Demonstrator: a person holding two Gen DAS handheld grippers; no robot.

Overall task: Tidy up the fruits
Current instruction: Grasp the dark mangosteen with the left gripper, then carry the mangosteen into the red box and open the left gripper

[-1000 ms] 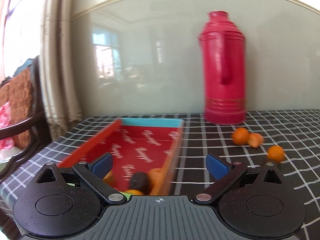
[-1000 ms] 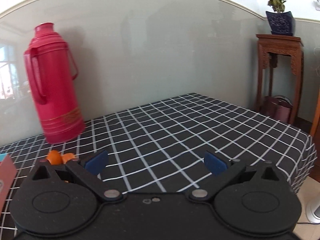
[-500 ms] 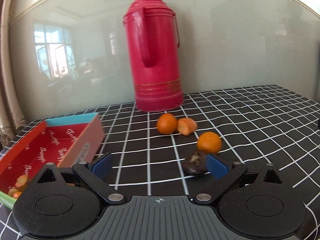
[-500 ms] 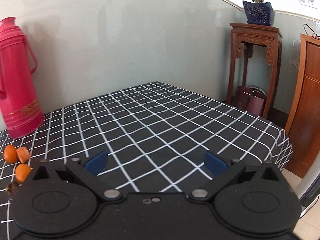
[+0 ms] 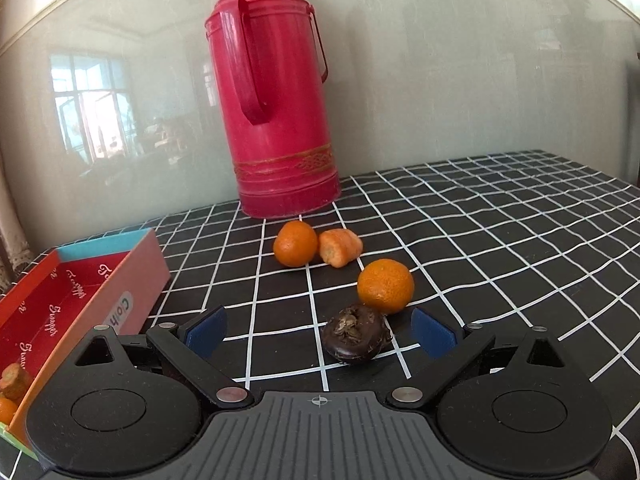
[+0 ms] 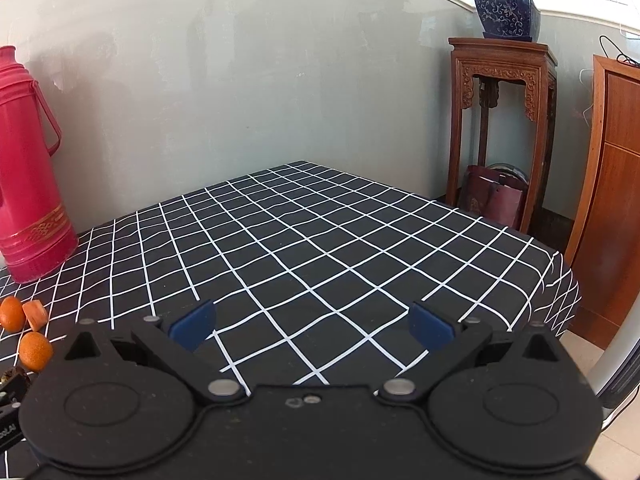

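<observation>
The left hand-held gripper (image 5: pixel 320 330) is hanging spread wide and empty, and the dark brown fruit (image 5: pixel 357 339) is sitting on the surface just ahead at 12 o'clock, nearer the right pad. The right hand-held gripper (image 6: pixel 312 326), also spread and empty, is pointing far away.
</observation>
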